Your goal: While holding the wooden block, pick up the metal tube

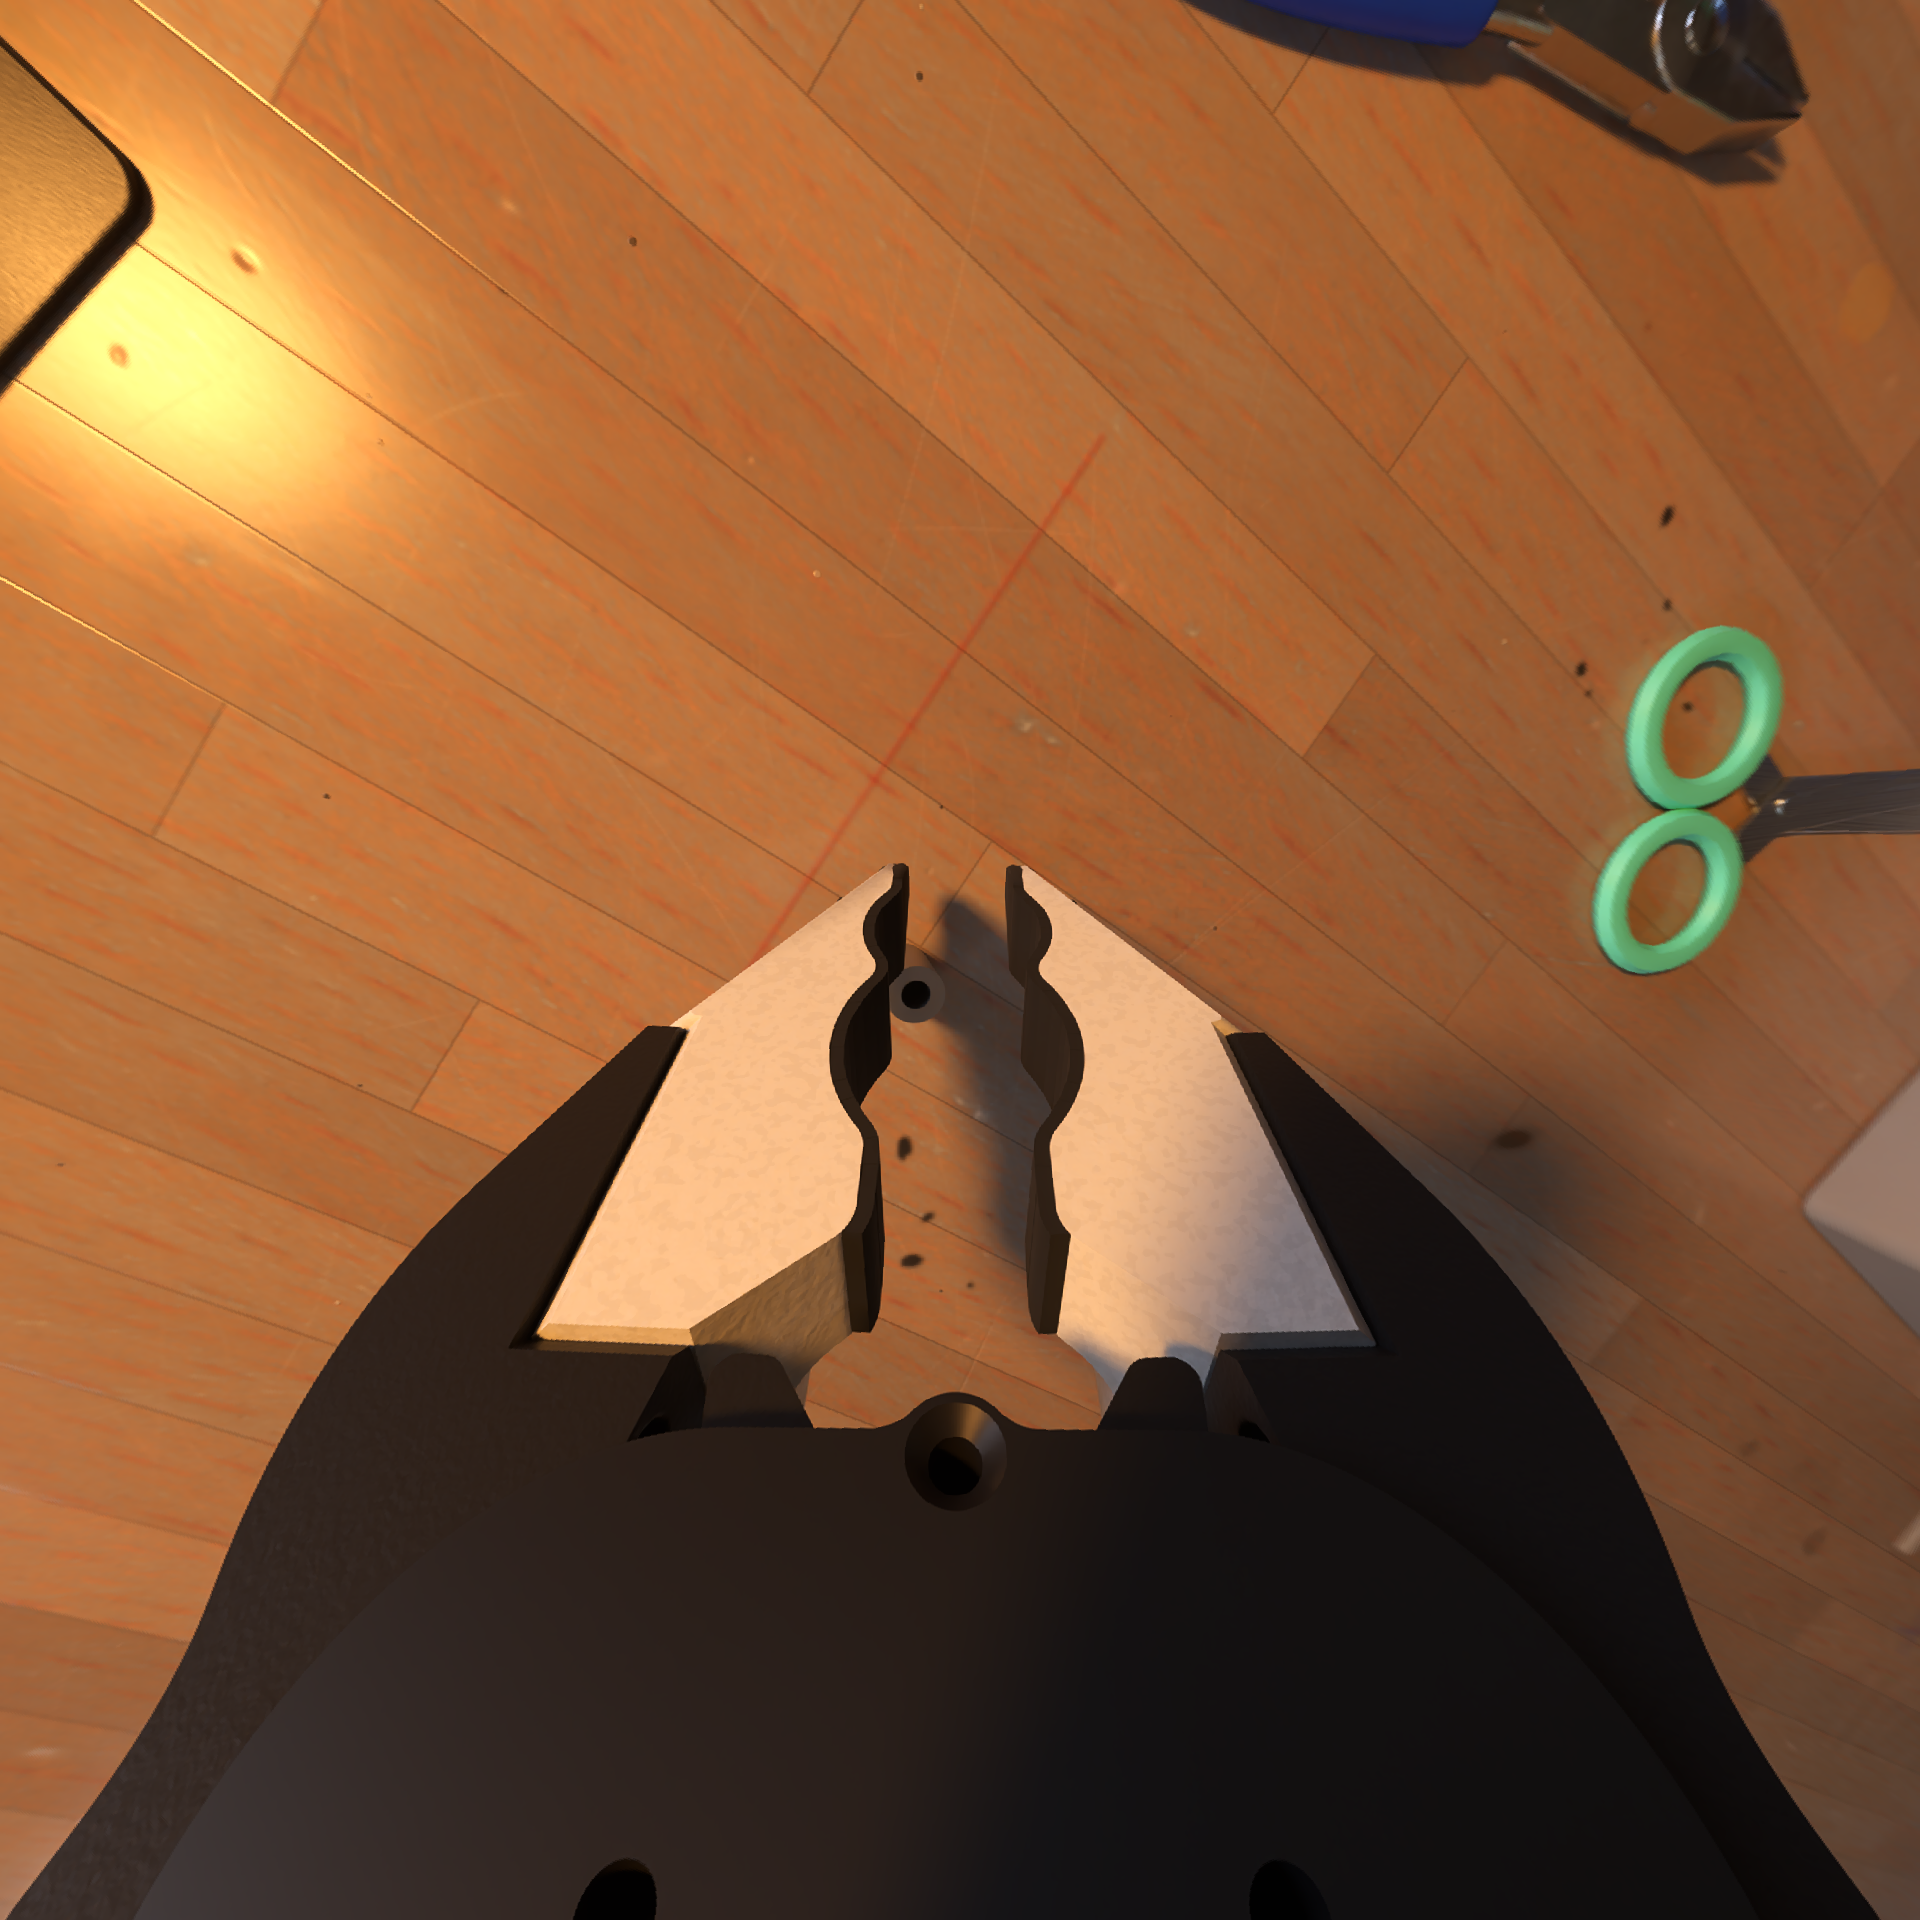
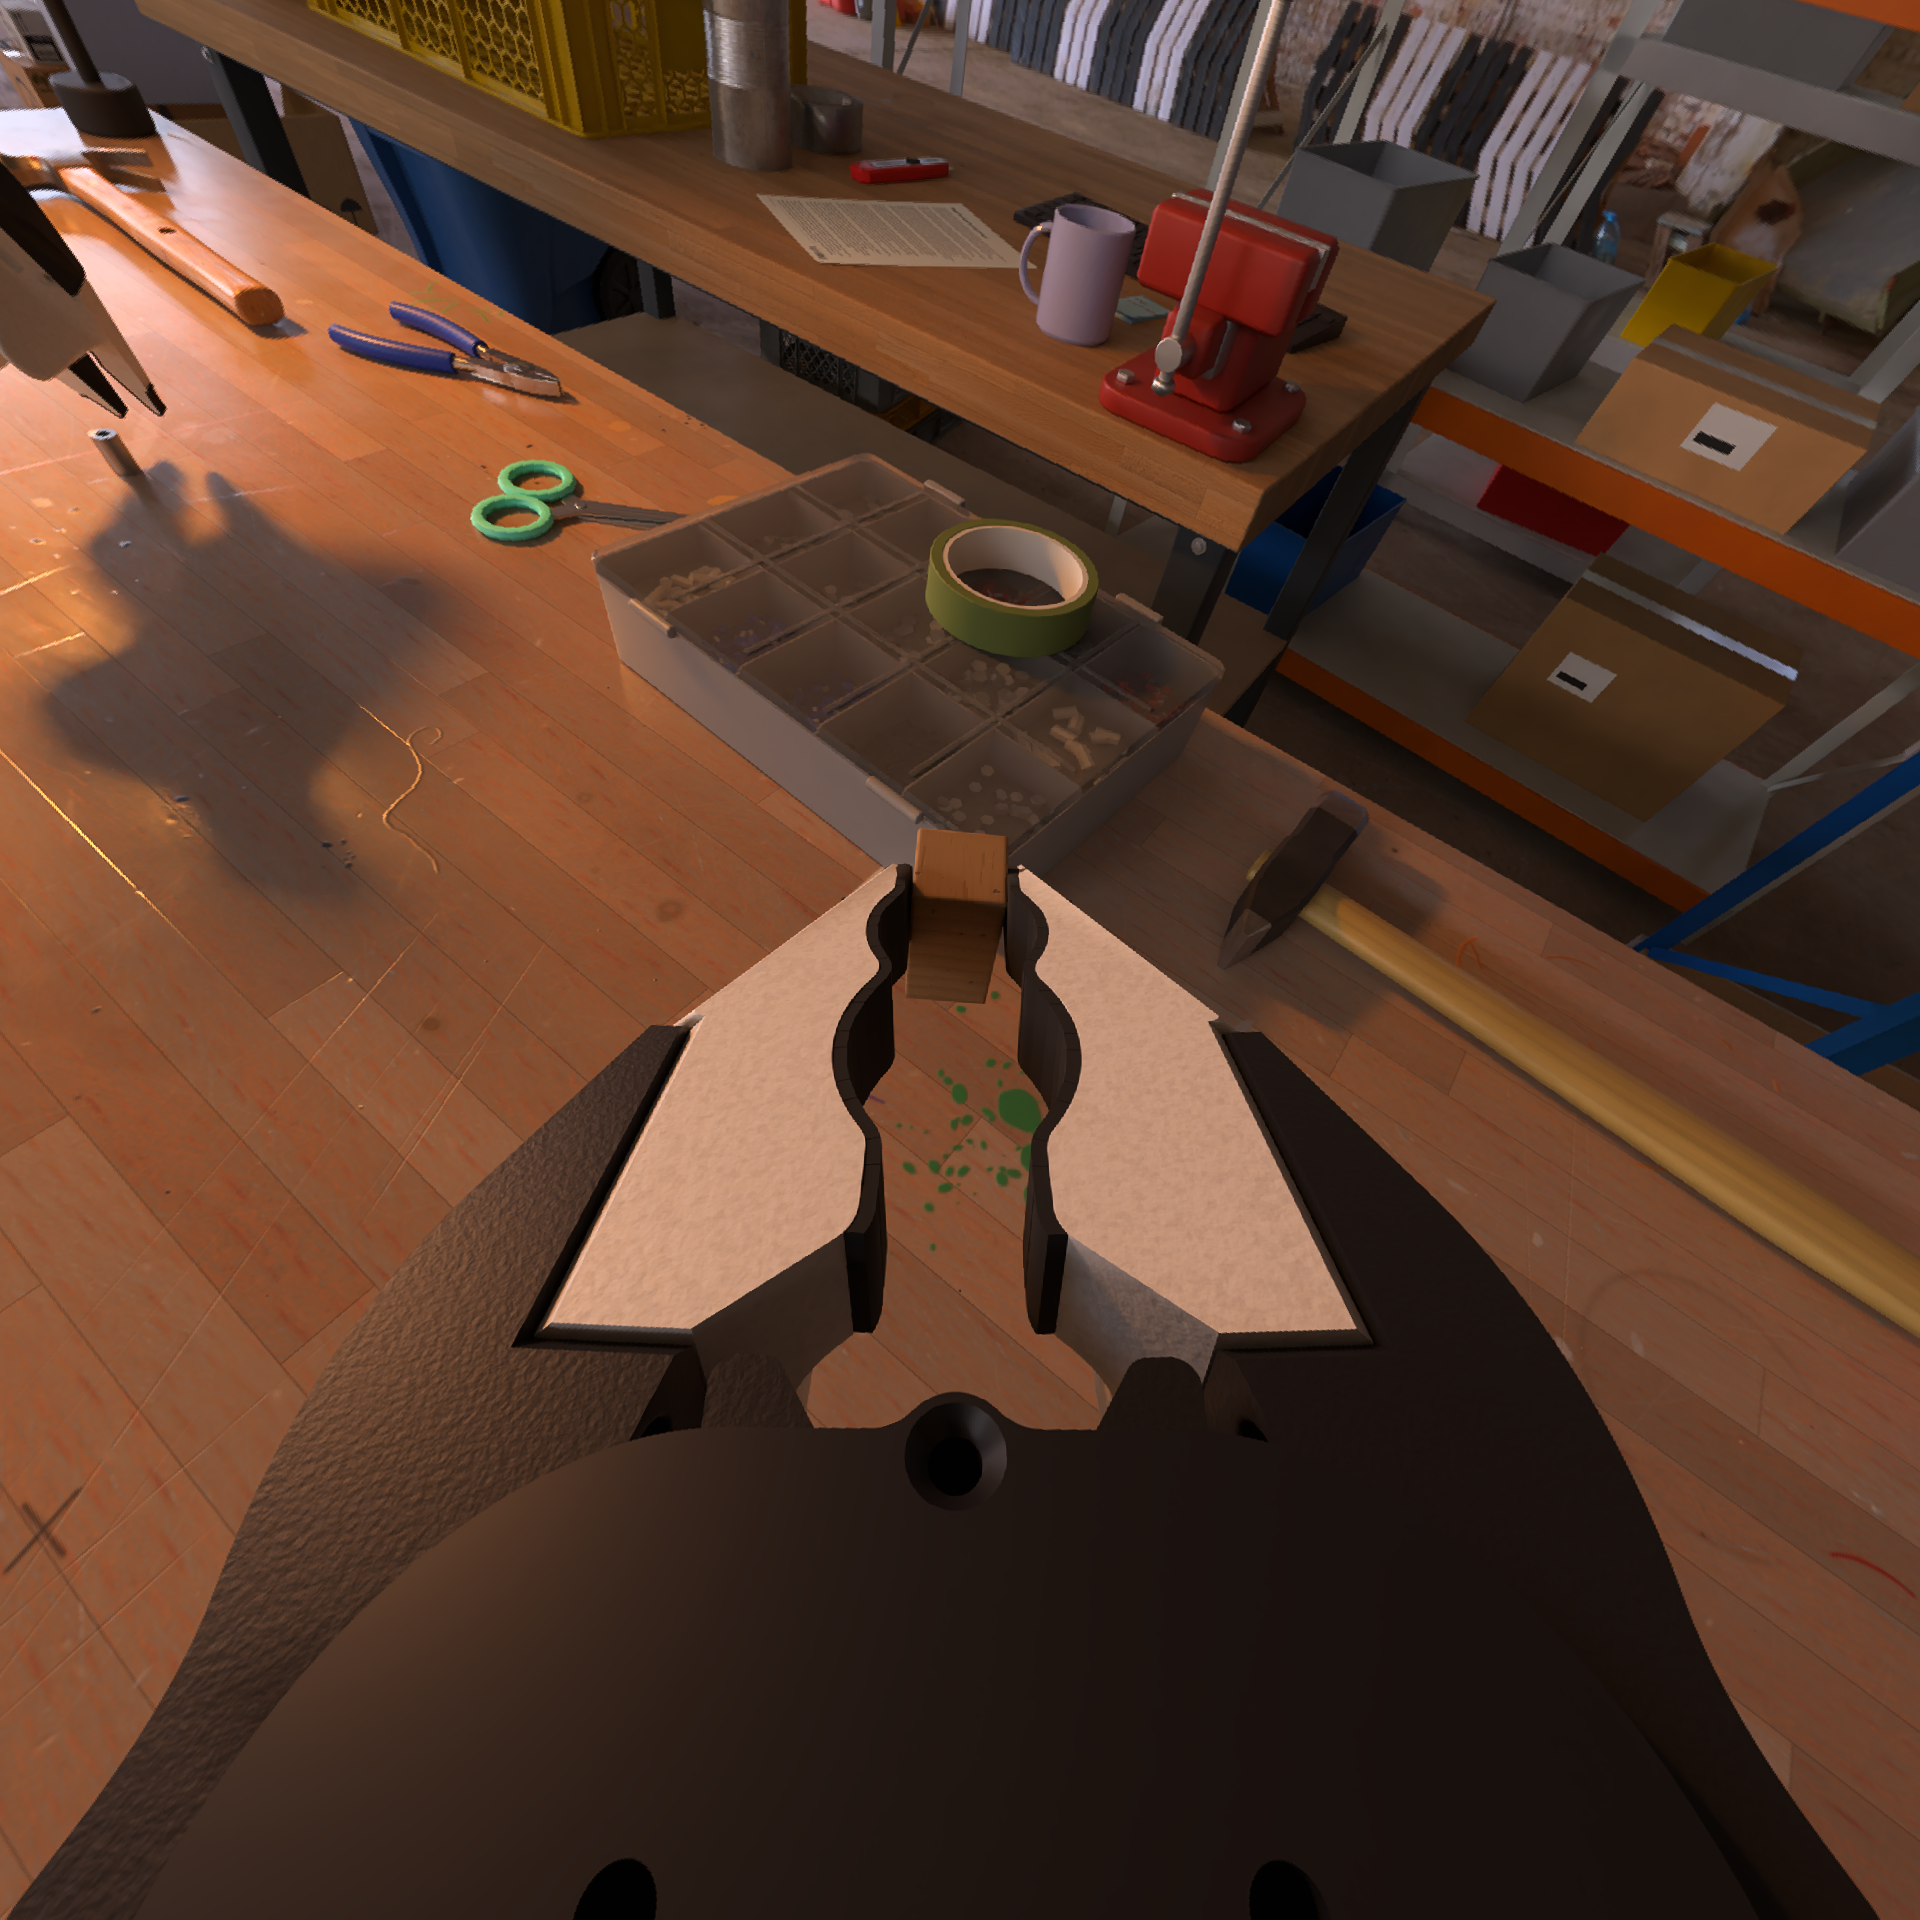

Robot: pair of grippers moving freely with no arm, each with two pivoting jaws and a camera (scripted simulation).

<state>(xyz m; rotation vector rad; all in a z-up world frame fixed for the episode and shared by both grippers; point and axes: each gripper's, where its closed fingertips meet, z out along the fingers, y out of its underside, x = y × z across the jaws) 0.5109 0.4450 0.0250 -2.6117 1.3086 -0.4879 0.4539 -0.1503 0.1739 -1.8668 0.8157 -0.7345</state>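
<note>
The metal tube (image 1: 914, 995) is small and grey and stands upright on the wooden bench. In the left wrist view it shows from above, between my left gripper's (image 1: 956, 875) fingers and close to the left finger. The jaws are open and wider than the tube. In the right wrist view the tube (image 2: 104, 445) stands at the far left, just under the left gripper's (image 2: 135, 403) tips. My right gripper (image 2: 958, 873) is shut on the wooden block (image 2: 956, 920), held at its fingertips above the bench.
Green-handled scissors (image 1: 1683, 800) (image 2: 525, 502) and blue-handled pliers (image 1: 1662, 73) (image 2: 447, 353) lie right of the tube. A grey parts organiser (image 2: 727, 717) bearing a green tape roll (image 2: 1010, 587) and a hammer (image 2: 1299, 894) lie ahead of the right gripper. A dark pad (image 1: 52, 208) sits far left.
</note>
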